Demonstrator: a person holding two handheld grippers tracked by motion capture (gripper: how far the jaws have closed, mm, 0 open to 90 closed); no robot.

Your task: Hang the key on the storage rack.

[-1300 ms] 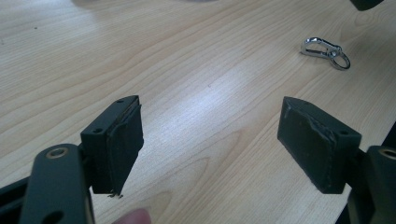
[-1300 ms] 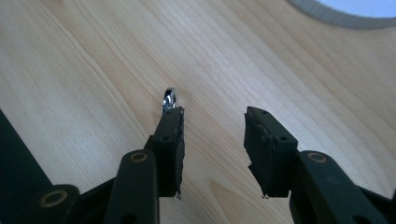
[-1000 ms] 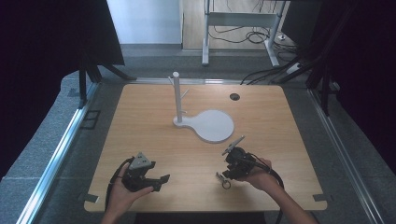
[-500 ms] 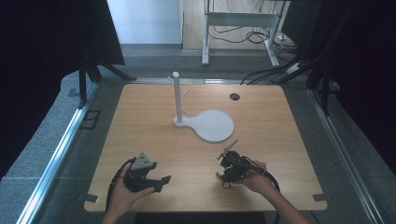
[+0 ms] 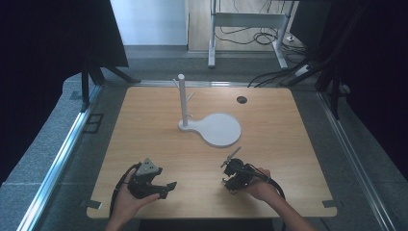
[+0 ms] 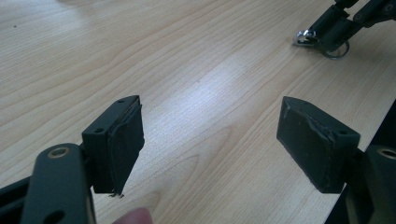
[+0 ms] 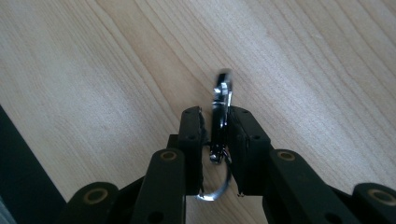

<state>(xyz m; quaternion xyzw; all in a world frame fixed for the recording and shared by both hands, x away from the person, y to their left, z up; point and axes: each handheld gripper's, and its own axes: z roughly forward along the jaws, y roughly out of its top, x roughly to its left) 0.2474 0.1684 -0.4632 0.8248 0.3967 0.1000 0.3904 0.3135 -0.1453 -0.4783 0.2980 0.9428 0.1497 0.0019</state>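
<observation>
My right gripper [image 7: 215,116] is shut on a small metal clip [image 7: 223,93], which stands edge-on between the pads, its wire ring [image 7: 217,186] hanging below them. In the high view the right gripper [image 5: 231,184] sits low over the table's front right, held by a hand. The left gripper view catches that clip [image 6: 306,36] and ring just above the wood. My left gripper [image 6: 210,135] is open, nothing between its pads, and rests at the front left [image 5: 166,189]. A white stand [image 5: 182,98] with a pole, side pegs and a round base [image 5: 219,129] stands mid-table.
The wooden table [image 5: 288,144] has a dark cable hole [image 5: 241,99] near its far edge. Black curtains hang to the left and right. A metal desk frame [image 5: 245,19] and cables lie on the floor beyond the table.
My right gripper has shifted slightly left and toward the front edge with the clip still in it. The left gripper has barely moved.
</observation>
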